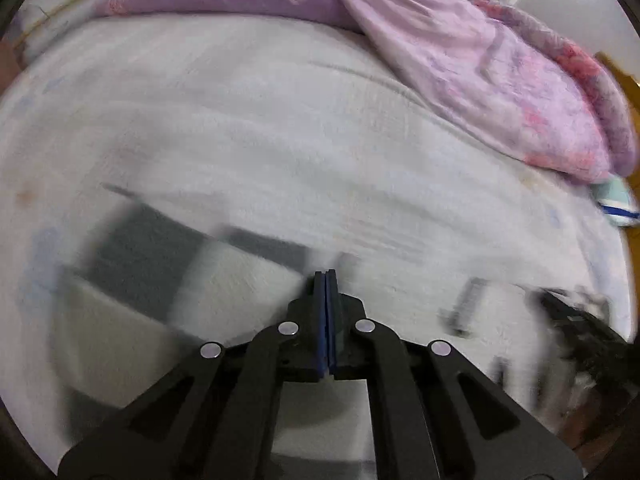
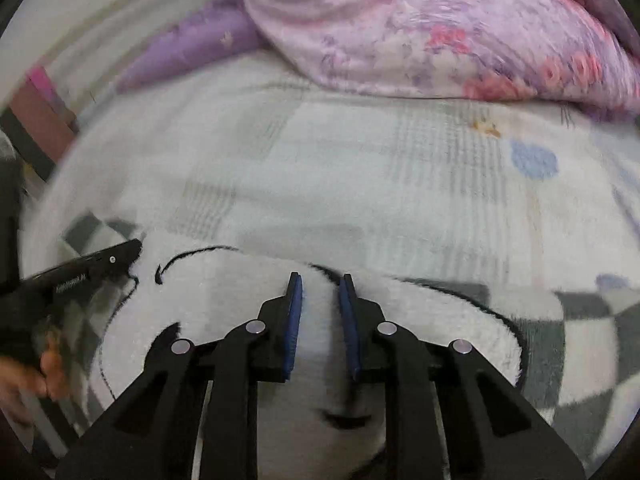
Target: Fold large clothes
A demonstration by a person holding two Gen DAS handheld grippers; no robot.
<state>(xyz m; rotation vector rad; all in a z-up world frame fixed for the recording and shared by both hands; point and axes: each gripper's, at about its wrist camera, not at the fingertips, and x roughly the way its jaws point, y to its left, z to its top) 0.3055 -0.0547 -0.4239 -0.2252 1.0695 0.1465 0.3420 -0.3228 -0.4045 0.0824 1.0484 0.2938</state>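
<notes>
Your right gripper (image 2: 319,280) hangs parted over the fluffy white, grey-checked fleece garment (image 2: 224,284); your left gripper (image 1: 326,278) is clenched empty. The garment looks soft, light and floppy, so pinch its black-trimmed edge.

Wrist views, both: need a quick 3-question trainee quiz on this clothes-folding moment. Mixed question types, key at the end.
1. True or false: in the left wrist view, the jaws of the left gripper stand wide apart.
2. Multiple choice: in the right wrist view, what shows in the gap between the jaws of the right gripper?
A. a white fluffy garment with a dark trim
B. a wooden hanger
C. a folded pair of jeans
3. Short answer: what lies bunched at the far side of the bed?

Key:
1. False. The jaws are pressed together.
2. A
3. A pink floral quilt.
</notes>
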